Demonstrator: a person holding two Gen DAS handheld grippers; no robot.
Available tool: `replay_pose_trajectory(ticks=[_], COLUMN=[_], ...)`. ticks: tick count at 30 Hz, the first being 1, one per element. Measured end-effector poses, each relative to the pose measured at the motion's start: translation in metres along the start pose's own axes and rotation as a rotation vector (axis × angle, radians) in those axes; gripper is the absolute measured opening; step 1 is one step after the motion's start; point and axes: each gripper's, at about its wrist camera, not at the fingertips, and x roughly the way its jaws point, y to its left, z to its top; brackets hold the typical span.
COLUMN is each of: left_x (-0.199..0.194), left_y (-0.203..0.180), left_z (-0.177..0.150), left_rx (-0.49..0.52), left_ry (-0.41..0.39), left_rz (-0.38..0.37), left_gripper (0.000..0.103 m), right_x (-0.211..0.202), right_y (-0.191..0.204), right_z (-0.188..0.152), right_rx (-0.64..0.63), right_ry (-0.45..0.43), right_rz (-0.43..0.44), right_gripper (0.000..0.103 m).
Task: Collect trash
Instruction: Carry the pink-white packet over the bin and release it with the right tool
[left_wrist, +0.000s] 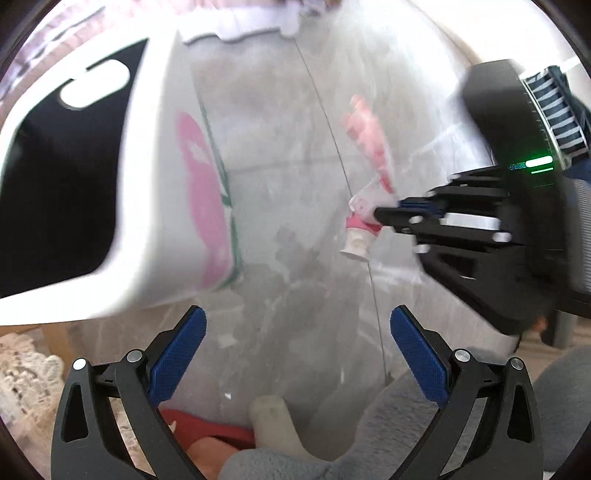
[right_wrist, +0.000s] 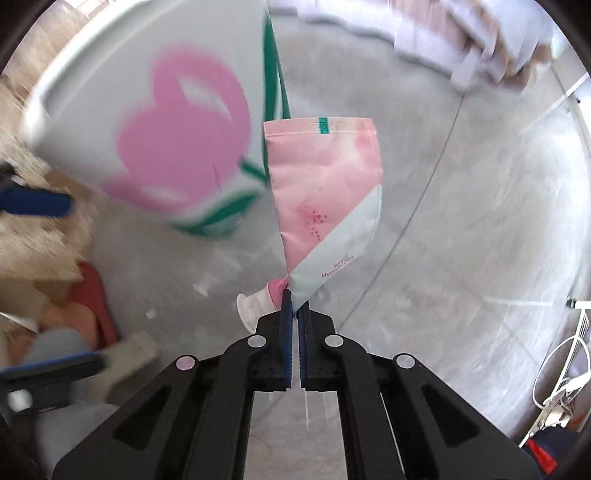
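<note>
My right gripper (right_wrist: 294, 301) is shut on a pink and pale grey squeeze tube (right_wrist: 325, 192), pinching it near its white cap, with the flat crimped end pointing away. In the left wrist view the tube (left_wrist: 364, 218) hangs from the right gripper (left_wrist: 380, 216) over the grey floor. A white bin (left_wrist: 147, 177) with a pink tulip print and a black inside fills the upper left; it also shows blurred in the right wrist view (right_wrist: 147, 140). My left gripper (left_wrist: 297, 354) is open and empty, below and right of the bin.
The grey concrete floor (left_wrist: 295, 184) lies below. A lace cloth (left_wrist: 22, 369) is at lower left. A foot in a red slipper (right_wrist: 96, 306) is at the left. White cables (right_wrist: 565, 373) lie at the far right. Pale fabric (right_wrist: 461, 33) is at the top.
</note>
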Motion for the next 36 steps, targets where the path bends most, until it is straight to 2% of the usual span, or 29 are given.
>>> replay_pose_trajectory(ticks=[4,9,12,14,17,21,25,26,27,28,29,30,33,34,36], left_x=[-0.038,-0.095,-0.129,-0.146,-0.162,-0.175,-0.176,-0.175,-0.177,-0.176,-0.175,-0.177,-0.189,-0.194,-0.21], left_y=[0.013,0.027,0.043,0.055,0.075,0.104,0.126,0.127,0.13,0.13,0.131,0.128,0.121,0.119,0.114], left_z=[0.001,0.001,0.0,0.0,-0.001,0.0,-0.006,-0.006,-0.006,-0.006,-0.007,-0.009,-0.013,-0.013,-0.012], left_rx=[-0.069,-0.112,-0.147,-0.168,-0.205,-0.256,-0.268,-0.264,-0.264,-0.254,-0.238,-0.229,-0.229,-0.23,-0.228], left_ry=[-0.089,-0.25,-0.357,-0.408,-0.452,-0.469,-0.443,-0.44,-0.437,-0.425,-0.419,-0.423,-0.458,-0.473,-0.515], left_rz=[-0.072,-0.051,0.004,0.071,0.17,0.278,0.307,0.319,0.326,0.335,0.357,0.359,0.322,0.321,0.316], left_gripper=[0.098,0.098,0.098,0.098,0.098,0.098,0.098,0.098,0.098,0.098,0.098,0.098,0.098,0.098,0.098], right_x=[-0.055,-0.132,-0.16,-0.172,-0.182,-0.177,-0.158,-0.155,-0.152,-0.155,-0.155,-0.158,-0.171,-0.175,-0.196], right_y=[0.005,0.018,0.032,0.045,0.067,0.088,0.1,0.104,0.108,0.114,0.113,0.11,0.104,0.103,0.103], right_z=[0.029,0.074,0.095,0.107,0.124,0.14,0.162,0.163,0.164,0.164,0.165,0.167,0.167,0.166,0.163], right_rx=[-0.012,-0.056,-0.101,-0.137,-0.192,-0.231,-0.242,-0.263,-0.274,-0.271,-0.251,-0.25,-0.212,-0.206,-0.201], right_ry=[-0.161,-0.347,-0.436,-0.476,-0.51,-0.512,-0.444,-0.416,-0.408,-0.417,-0.443,-0.453,-0.465,-0.474,-0.528], right_rz=[-0.013,-0.011,0.005,0.025,0.036,0.047,0.065,0.054,0.021,-0.022,-0.088,-0.118,-0.113,-0.121,-0.147], right_gripper=[0.004,0.004,0.004,0.004,0.004,0.004,0.004,0.011,0.024,0.062,0.082,0.084,0.086,0.09,0.093])
